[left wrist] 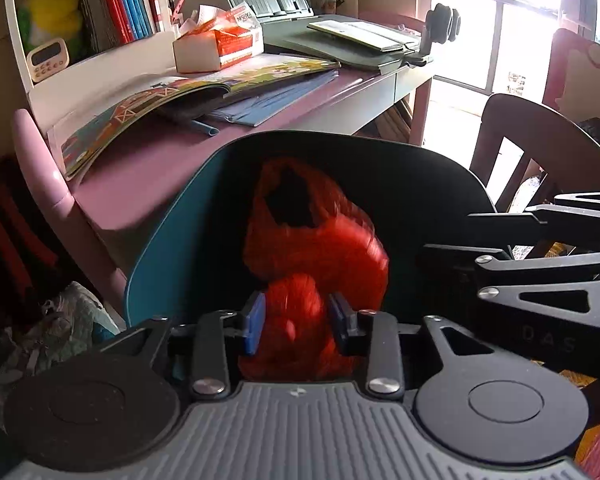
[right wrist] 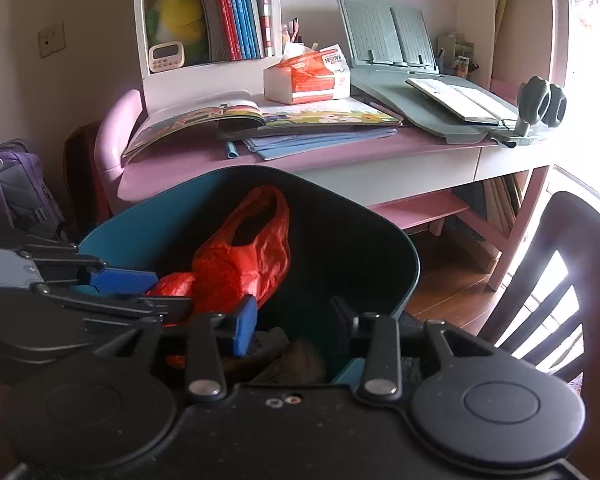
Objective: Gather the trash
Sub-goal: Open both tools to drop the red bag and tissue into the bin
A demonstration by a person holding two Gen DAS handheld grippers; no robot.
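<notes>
Hanging over the mouth of a teal bin (left wrist: 168, 240), both claws point down into its dark inside. The left gripper (left wrist: 296, 320) has its blue pads (left wrist: 254, 322) set apart on either side of a red plastic bag (left wrist: 316, 240). The bag's lower bunch sits in the gap between them; whether the pads press on it cannot be told, since the red plastic is blurred there and the gap looks as wide as the bunch. In the right wrist view that same gripper comes in from 9 o'clock, one blue finger (right wrist: 120, 280) beside the bag's crumpled end.

The right gripper (right wrist: 296, 320) stands spread, with its blue pad (right wrist: 244, 328) at the left touching or just beside the bag's lower edge, and the other finger dark against the bin's wall at 3 o'clock. Nothing sits between its fingers but the bin's dim bottom, where some dark lumps lie, too unclear to name.

The red bag (right wrist: 244, 256) lies inside the bin (right wrist: 380, 240), leaning on the wall at 12 o'clock, its handle loop open at the top.

Beyond the bin at 12 o'clock is a pink desk (right wrist: 340, 152) with an open picture book (right wrist: 260, 116) and a tissue box (right wrist: 308, 80). A dark wooden chair (right wrist: 552, 280) stands at 3 o'clock.
</notes>
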